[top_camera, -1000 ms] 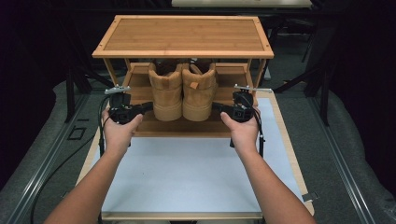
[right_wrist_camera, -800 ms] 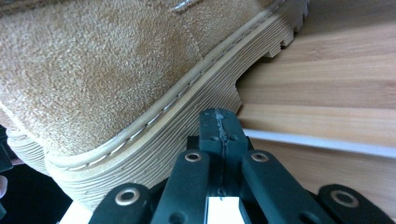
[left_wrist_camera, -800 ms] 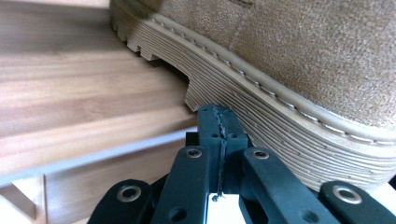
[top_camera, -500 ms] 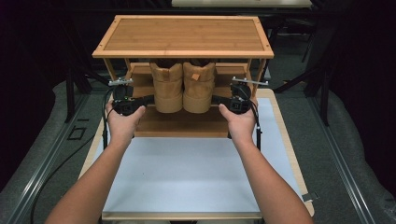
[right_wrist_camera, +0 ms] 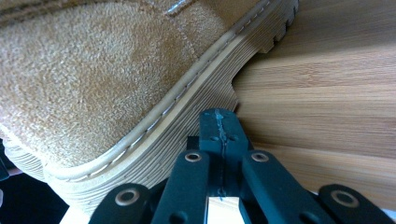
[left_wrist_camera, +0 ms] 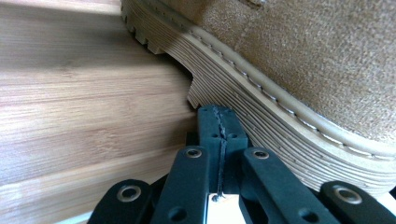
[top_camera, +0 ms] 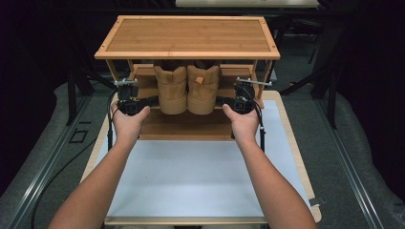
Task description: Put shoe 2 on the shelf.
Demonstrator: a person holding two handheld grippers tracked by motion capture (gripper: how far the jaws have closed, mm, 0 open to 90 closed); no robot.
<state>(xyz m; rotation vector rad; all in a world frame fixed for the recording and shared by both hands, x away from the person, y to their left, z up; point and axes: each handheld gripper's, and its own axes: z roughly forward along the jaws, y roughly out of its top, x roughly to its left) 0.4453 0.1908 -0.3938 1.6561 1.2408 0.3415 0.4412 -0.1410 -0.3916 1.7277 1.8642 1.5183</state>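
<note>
With both boots on the rack's [top_camera: 186,36] lower shelf at 12 o'clock, my left claw [top_camera: 154,100] is clamped shut on nothing, tips against the left boot's [top_camera: 172,88] sole. My right claw [top_camera: 220,101], likewise shut and empty, meets the right boot's [top_camera: 203,88] sole.

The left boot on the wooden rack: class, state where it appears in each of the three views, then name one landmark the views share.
High view: the left boot stands at centre on the rack's lower shelf, heel toward the person.
Left gripper view: its suede side and ridged sole take up the upper right.
Right gripper view: the boot seen there is the other one.
Shared landmark: the bamboo shelf boards.
</note>
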